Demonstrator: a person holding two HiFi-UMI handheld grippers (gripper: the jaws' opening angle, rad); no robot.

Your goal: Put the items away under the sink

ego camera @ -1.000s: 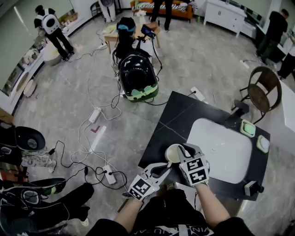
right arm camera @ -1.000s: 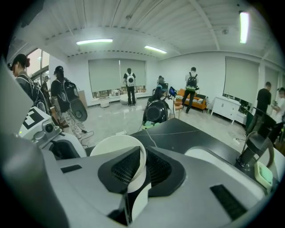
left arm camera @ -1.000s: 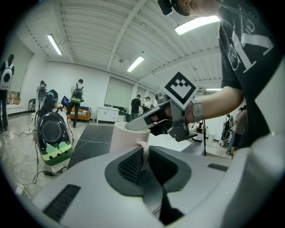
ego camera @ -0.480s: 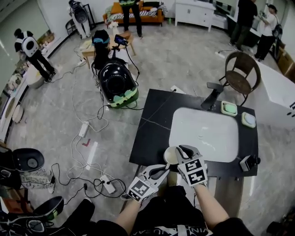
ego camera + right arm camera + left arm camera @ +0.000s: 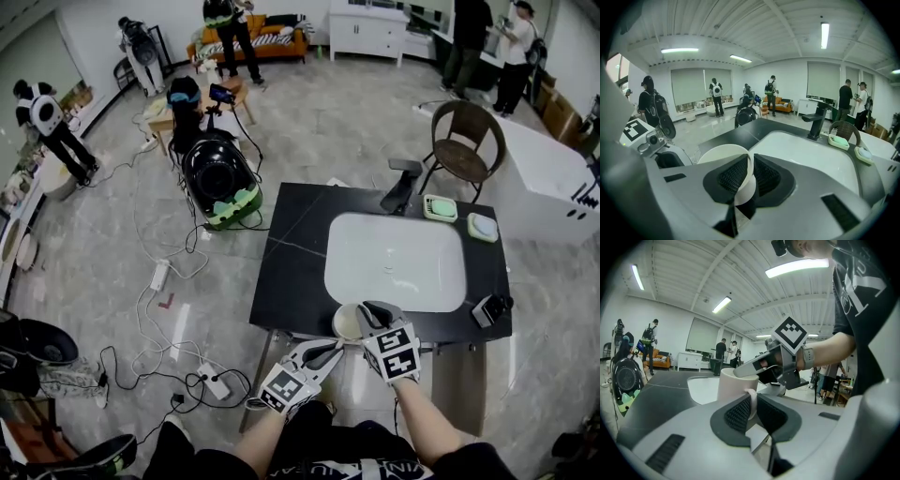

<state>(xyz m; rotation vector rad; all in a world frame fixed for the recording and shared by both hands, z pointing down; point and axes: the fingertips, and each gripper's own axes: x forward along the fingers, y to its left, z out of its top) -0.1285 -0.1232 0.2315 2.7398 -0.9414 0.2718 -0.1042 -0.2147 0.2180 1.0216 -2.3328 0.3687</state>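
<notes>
The right tongs (image 5: pixel 749 174) pinch the rim of the white cup (image 5: pixel 719 157). The left tongs (image 5: pixel 753 409) are closed tight on the cup's handle (image 5: pixel 751 397). In the head view the cup is low in the middle, at the front edge of the black desk (image 5: pixel 291 272), just beside the white sink (image 5: pixel 394 258).

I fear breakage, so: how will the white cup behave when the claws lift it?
The white cup looks like glazed ceramic, so probably stiff, heavy for its size and breakable. Its smooth wall may slip, as the right claw pinches only the thin rim. The left claw on the handle should limit tipping.
</notes>
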